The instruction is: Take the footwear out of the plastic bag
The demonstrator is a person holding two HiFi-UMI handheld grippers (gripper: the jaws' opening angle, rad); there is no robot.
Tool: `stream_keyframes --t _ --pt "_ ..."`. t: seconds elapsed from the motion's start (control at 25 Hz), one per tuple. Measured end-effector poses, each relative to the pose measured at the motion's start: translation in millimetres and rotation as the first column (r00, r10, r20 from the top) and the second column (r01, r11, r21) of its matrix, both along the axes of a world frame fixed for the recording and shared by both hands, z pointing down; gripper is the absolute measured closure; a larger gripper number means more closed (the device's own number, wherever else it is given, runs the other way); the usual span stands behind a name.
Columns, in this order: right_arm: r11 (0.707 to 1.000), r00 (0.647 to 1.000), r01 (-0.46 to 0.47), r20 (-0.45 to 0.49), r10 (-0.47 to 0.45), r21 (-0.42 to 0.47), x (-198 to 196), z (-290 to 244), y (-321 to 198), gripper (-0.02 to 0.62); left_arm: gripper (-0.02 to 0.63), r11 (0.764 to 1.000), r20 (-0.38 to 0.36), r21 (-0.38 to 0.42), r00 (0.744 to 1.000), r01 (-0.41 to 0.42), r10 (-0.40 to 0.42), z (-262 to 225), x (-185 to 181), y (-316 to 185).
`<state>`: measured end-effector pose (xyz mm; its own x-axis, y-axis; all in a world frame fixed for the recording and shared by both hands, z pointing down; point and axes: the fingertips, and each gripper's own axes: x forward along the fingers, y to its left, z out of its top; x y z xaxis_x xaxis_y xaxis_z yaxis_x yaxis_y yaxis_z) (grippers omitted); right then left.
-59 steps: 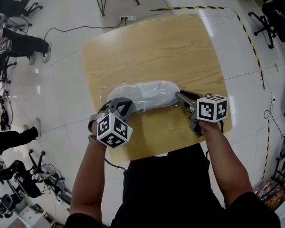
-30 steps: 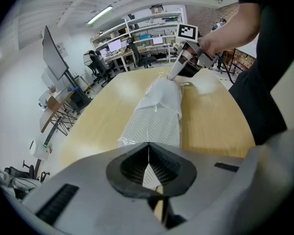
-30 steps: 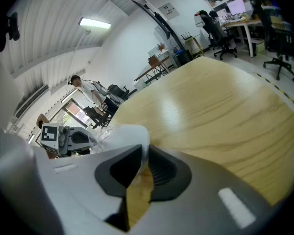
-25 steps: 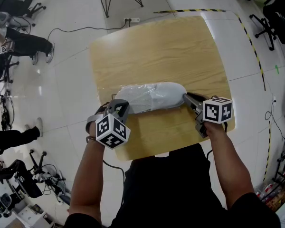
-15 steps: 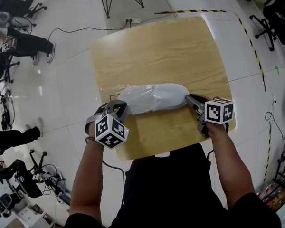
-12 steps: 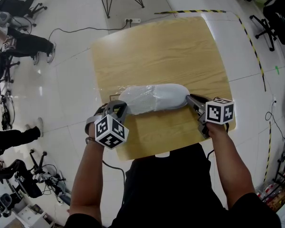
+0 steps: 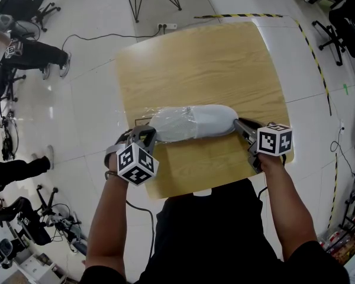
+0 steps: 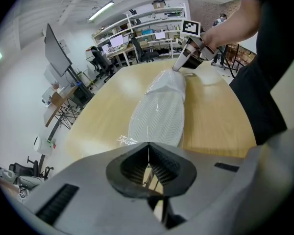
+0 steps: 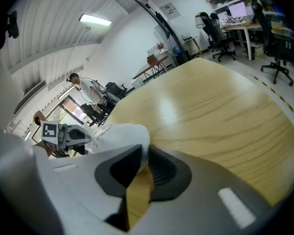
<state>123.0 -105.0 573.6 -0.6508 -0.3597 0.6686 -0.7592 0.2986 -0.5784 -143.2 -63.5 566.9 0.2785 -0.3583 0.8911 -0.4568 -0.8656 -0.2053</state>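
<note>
- Two tongs work the two ends of a white shoe with a pale grey sole (image 7: 204,120) (image 8: 159,116) (image 9: 125,133). It lies crosswise on the pale wooden counter with rounded corners (image 7: 195,64) (image 8: 215,116) (image 9: 210,111), close to the edge nearest you.
- The shoe sits inside a clear, crinkled plastic bag (image 7: 165,120) (image 8: 127,140) (image 9: 95,131), and the film bunches loosely at the shoe's left end.
- Your left tongs (image 7: 143,134) (image 8: 148,148) are at that loose left end. Their jaws are pressed together with only a hairline between them. The crumpled film lies right at their tips, and they appear to pinch it.
- In the left gripper view, the herringbone tread of the sole faces the camera under glinting film. The shoe stretches away toward your other hand.
- Your right tongs (image 7: 236,123) (image 9: 143,153) are drawn narrow around the white edge of the shoe's right end, with one ribbed pad on each side of it.
- You cannot tell from any view whether film covers the part of the shoe in that grip.
- Both tongs sit low over the counter, well apart, with the whole length of the shoe between them.
- A white glossy floor (image 7: 89,99) surrounds the counter. A strip of black-and-yellow tape (image 7: 310,40) runs past the far right corner, and black office chairs (image 7: 337,16) stand beyond it.
</note>
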Motion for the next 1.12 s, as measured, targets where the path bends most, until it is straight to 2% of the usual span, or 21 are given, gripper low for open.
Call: stream_keyframes --t 1.12 --pt "0.999 0.997 0.038 -0.061 -0.037 0.028 -2.9 -2.3 0.4 0.546 0.597 0.999 0.028 0.005 0.999 0.041 -0.041 -3.5 -36.2 10.3"
